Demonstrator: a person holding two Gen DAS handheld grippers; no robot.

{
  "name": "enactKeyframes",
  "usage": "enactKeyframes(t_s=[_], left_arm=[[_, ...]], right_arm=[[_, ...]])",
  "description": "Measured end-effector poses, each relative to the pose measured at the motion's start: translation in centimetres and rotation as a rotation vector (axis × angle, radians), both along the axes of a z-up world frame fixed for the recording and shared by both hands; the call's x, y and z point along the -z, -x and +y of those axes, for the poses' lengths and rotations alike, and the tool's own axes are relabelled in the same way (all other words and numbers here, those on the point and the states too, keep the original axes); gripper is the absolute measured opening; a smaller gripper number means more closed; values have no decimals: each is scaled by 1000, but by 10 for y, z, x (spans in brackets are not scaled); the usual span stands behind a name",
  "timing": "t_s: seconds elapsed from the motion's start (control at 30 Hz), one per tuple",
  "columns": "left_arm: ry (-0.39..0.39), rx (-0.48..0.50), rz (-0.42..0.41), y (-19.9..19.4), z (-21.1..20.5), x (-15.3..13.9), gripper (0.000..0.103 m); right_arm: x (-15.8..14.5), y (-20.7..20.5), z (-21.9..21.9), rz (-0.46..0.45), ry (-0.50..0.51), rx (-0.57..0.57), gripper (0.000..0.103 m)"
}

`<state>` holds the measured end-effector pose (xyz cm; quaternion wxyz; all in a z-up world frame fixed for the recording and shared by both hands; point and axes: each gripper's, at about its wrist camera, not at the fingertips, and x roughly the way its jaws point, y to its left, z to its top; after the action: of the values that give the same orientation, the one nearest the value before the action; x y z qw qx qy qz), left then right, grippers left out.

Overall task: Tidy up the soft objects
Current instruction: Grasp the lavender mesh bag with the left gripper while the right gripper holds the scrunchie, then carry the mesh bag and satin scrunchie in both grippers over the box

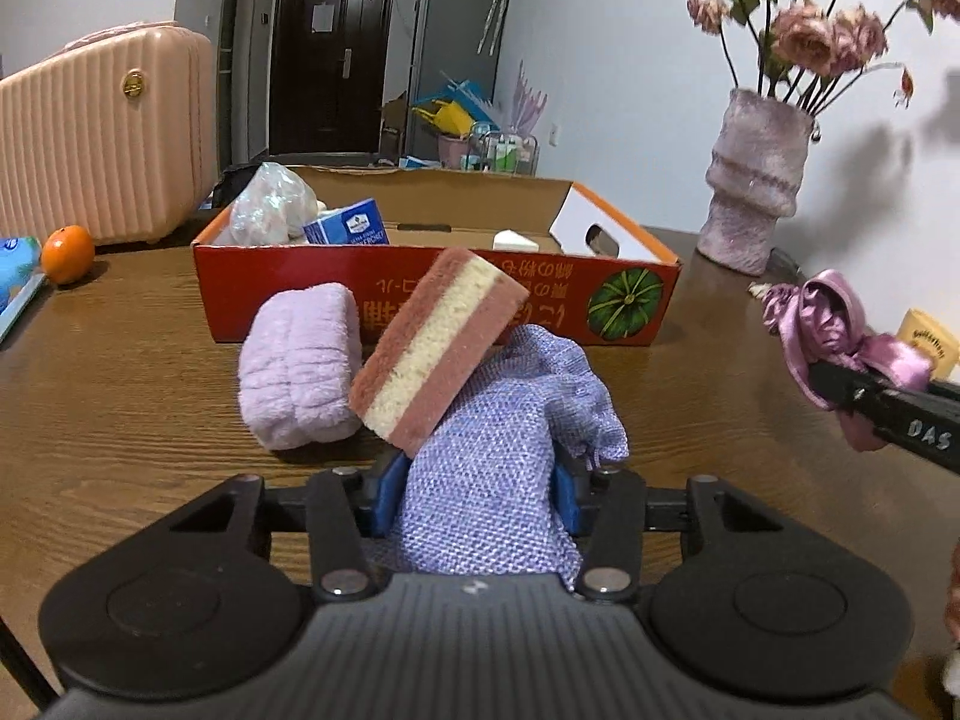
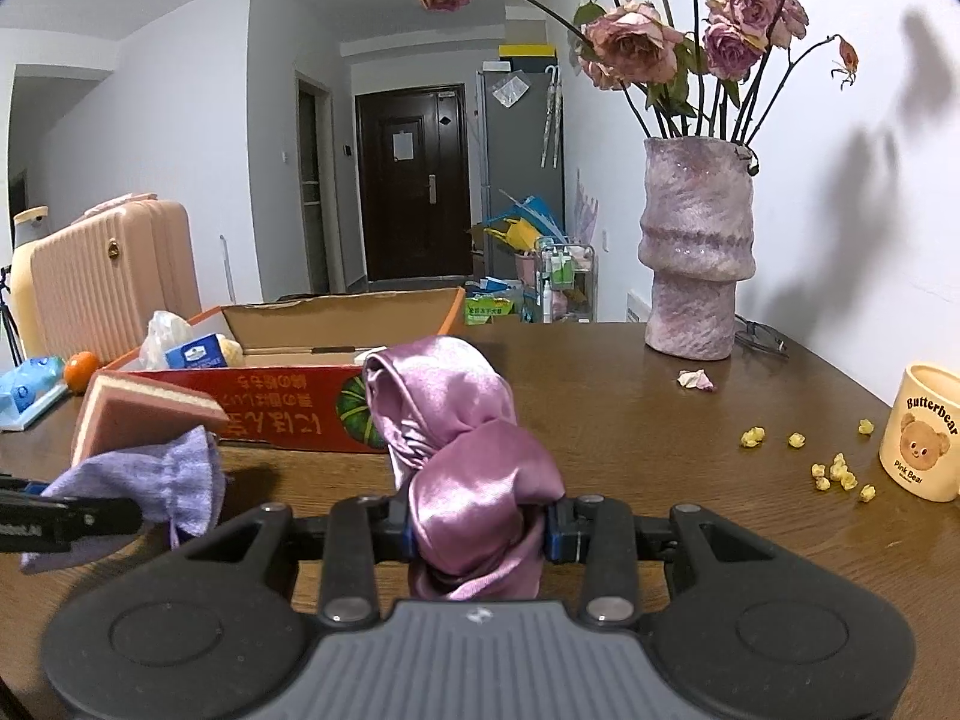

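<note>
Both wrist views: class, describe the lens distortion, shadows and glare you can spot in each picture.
Left wrist view: fisheye bends the table edge, corners go black, and the flowers look soft and cast grey shadows on the wall. Right wrist view: the same dark corners, bowed walls, large flower shadows right of the vase, and bright sheen on the satin cloth.

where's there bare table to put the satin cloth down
Bare wood lies between the red box and the vase, ahead of the right gripper holding the satin cloth. The near left corner, below the orange, is bare too. Crowded: popcorn bits by the mug; sponge, rolled towel and mesh pouch before the box.
</note>
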<state>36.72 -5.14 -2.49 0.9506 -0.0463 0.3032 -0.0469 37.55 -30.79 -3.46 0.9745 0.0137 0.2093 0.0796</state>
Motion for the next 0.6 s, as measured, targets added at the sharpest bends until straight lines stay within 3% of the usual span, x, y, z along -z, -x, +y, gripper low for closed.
enactKeyframes(t_s=[0.33, 0.6], left_arm=[[83, 2, -43, 30, 18, -18, 45], [93, -7, -108, 50, 22, -34, 45]], right_arm=[[-3, 10, 10, -12, -13, -9, 35], [-4, 15, 20, -18, -16, -22, 36]])
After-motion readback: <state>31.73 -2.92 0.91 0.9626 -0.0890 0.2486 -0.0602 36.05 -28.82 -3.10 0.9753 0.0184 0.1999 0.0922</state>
